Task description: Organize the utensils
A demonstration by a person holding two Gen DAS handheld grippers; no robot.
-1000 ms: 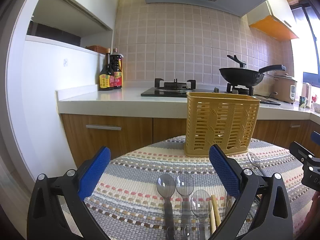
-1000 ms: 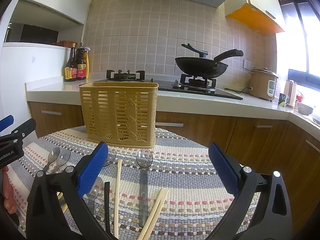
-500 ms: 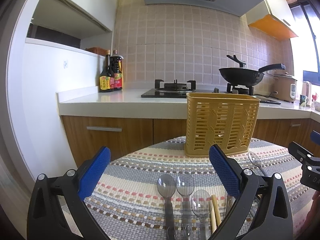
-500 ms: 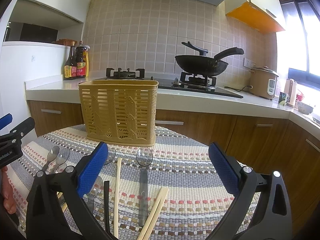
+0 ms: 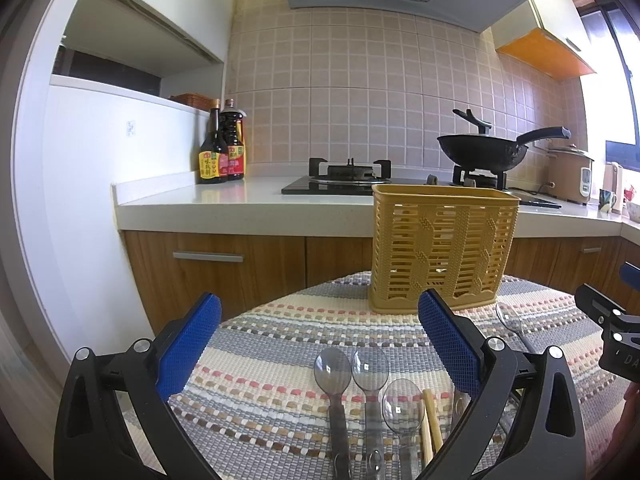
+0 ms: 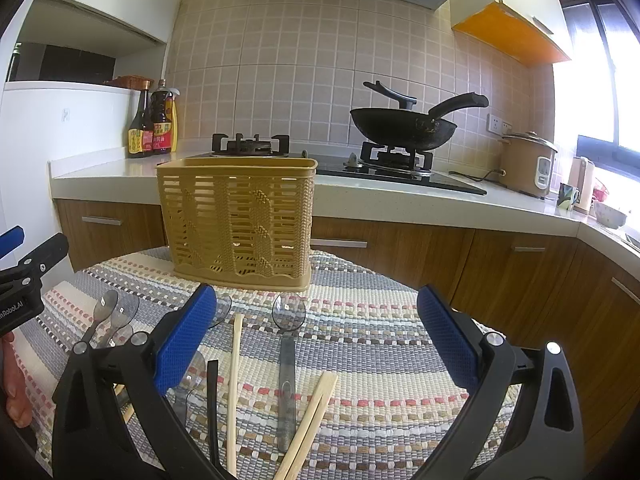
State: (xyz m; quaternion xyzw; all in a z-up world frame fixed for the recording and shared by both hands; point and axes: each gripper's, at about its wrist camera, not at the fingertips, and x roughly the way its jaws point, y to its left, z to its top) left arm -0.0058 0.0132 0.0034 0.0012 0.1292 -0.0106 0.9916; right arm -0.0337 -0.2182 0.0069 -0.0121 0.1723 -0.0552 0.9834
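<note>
Basket (image 6: 236, 220) on mat (image 6: 360, 320); spoons (image 5: 352, 372), chopsticks (image 6: 312, 412) before it; stove (image 6: 248, 146) behind, probably apart.

A coarse woven cloth mat (image 6: 360, 344) in grey, cream and pink stripes is covering the tabletop, looking rough and matt. The utensil basket (image 6: 236, 216) is showing as tan slotted plastic with a dull sheen. The spoons (image 5: 352, 376) are looking like clear, glossy plastic, catching small glints. The chopsticks (image 6: 236, 376) are showing pale, matt wood. The left gripper (image 5: 320, 348) and right gripper (image 6: 316, 336) are wearing black, smooth plastic frames with shiny metal screws, and their pads (image 6: 184, 340) are showing blue, finely textured rubber.
</note>
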